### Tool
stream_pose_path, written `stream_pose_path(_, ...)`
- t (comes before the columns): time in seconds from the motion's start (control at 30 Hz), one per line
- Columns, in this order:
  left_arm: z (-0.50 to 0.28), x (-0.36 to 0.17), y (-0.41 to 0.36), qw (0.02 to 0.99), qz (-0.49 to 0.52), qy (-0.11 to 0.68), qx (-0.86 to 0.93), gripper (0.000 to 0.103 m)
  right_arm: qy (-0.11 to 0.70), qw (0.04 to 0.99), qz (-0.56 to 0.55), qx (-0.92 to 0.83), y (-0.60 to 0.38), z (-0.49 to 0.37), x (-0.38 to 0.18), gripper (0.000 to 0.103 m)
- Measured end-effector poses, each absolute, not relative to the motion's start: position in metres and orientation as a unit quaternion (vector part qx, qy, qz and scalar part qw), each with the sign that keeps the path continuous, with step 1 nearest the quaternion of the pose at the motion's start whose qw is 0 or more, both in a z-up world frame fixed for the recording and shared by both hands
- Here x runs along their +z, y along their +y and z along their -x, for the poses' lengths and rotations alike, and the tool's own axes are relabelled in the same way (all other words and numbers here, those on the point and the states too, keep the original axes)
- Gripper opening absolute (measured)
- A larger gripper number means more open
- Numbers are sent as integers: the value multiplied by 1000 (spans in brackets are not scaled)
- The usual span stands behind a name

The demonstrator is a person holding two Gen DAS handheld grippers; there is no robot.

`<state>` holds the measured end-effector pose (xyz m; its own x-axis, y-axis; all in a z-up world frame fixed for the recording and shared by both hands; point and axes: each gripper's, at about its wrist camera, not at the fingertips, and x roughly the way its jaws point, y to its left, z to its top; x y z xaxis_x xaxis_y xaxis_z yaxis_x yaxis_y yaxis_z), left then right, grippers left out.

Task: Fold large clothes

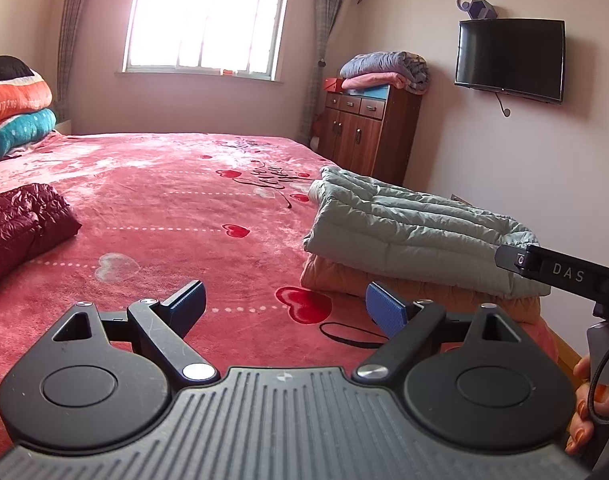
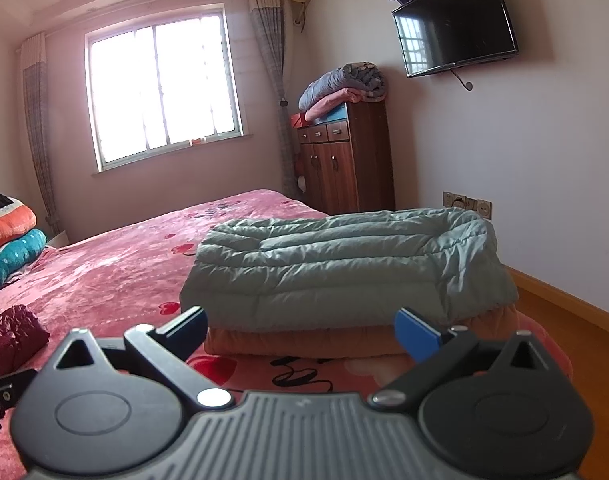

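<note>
A folded pale green puffer jacket [image 1: 408, 228] [image 2: 344, 264] lies on top of a folded tan quilted garment [image 1: 404, 284] [image 2: 344, 340] at the right edge of the bed. A dark red puffer jacket [image 1: 20, 224] [image 2: 8, 336] lies bunched at the left. My left gripper [image 1: 286, 306] is open and empty above the pink bedspread [image 1: 164, 200], left of the stack. My right gripper [image 2: 302, 334] is open and empty just in front of the stack. The right gripper's body [image 1: 560, 272] shows at the right of the left wrist view.
Stacked orange and teal pillows [image 1: 16, 120] [image 2: 8, 248] sit at the bed's far left. A wooden cabinet [image 1: 368, 132] [image 2: 344, 160] with folded blankets stands by the wall under a TV [image 1: 510, 58] [image 2: 456, 24]. Wood floor [image 2: 576, 328] lies right of the bed.
</note>
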<state>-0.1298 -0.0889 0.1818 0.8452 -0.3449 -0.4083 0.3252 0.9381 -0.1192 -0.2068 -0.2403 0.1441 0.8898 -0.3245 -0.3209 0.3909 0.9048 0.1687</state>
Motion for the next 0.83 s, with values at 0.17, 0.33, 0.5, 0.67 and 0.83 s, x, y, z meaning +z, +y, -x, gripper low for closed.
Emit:
stream_pose_path(0.17,129,181,-91,959,20,221,-179,103,145,965,-117,-185,-242,206,143,100)
stream_pose_path(0.33,128,180,-91,958,21,224,-181,103,146,965,-117,-185,-242,205,142,100)
stream_pose_path(0.5,125,179,-92,956,21,228,-183,103,148,964,-118,-185,-243,205,140,100)
stream_pose_path(0.67,124,176,-91,954,28,226,-192,103,153,964,-116,-184,-243,202,137,101)
stream_pose_path(0.83,118,169,-88,954,26,235,-186,103,160,964,-114,-181,-242,195,133,101)
